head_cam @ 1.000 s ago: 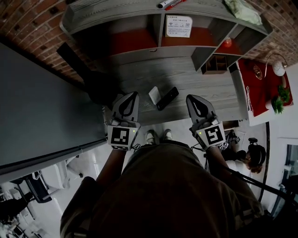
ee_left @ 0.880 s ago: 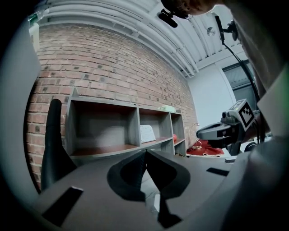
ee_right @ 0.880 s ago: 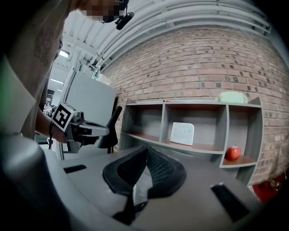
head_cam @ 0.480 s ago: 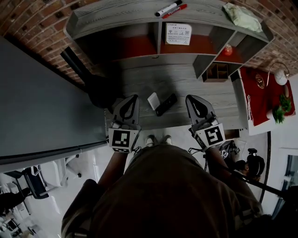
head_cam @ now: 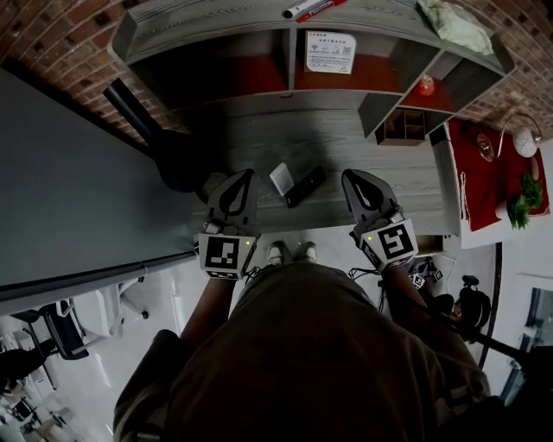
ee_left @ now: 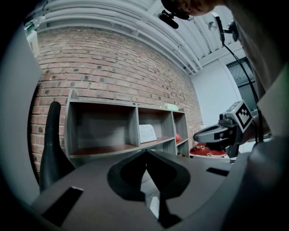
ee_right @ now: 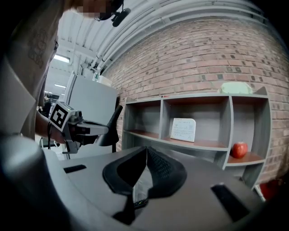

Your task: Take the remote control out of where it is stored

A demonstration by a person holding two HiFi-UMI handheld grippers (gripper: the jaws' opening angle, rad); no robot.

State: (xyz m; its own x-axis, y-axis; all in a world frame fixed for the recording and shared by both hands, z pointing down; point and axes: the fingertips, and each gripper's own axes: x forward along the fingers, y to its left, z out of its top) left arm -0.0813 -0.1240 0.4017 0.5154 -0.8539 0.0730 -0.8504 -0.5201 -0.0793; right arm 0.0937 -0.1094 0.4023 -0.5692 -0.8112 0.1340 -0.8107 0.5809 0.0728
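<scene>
The black remote control (head_cam: 306, 186) lies flat on the grey desk (head_cam: 380, 164), next to a small white object (head_cam: 281, 178). It sits in the open, between my two grippers. In the head view my left gripper (head_cam: 248, 176) hovers at the desk's front edge, just left of the white object. My right gripper (head_cam: 348, 178) is just right of the remote. Both point level toward the shelf unit (head_cam: 259, 52). The jaws of each meet at the tip with nothing held, as the left gripper (ee_left: 145, 151) and right gripper (ee_right: 145, 148) views show.
The shelf holds a printed card (head_cam: 332, 51) and a red apple (head_cam: 425, 85); markers (head_cam: 309, 9) and a green cloth (head_cam: 456, 24) lie on top. A dark screen (head_cam: 78, 190) on a black stand (head_cam: 143, 125) fills the left. A red cabinet (head_cam: 484, 164) stands at the right.
The right gripper has shifted slightly along the desk's front edge. The left gripper, the remote and the white object stay where they were. Both grippers remain shut.
</scene>
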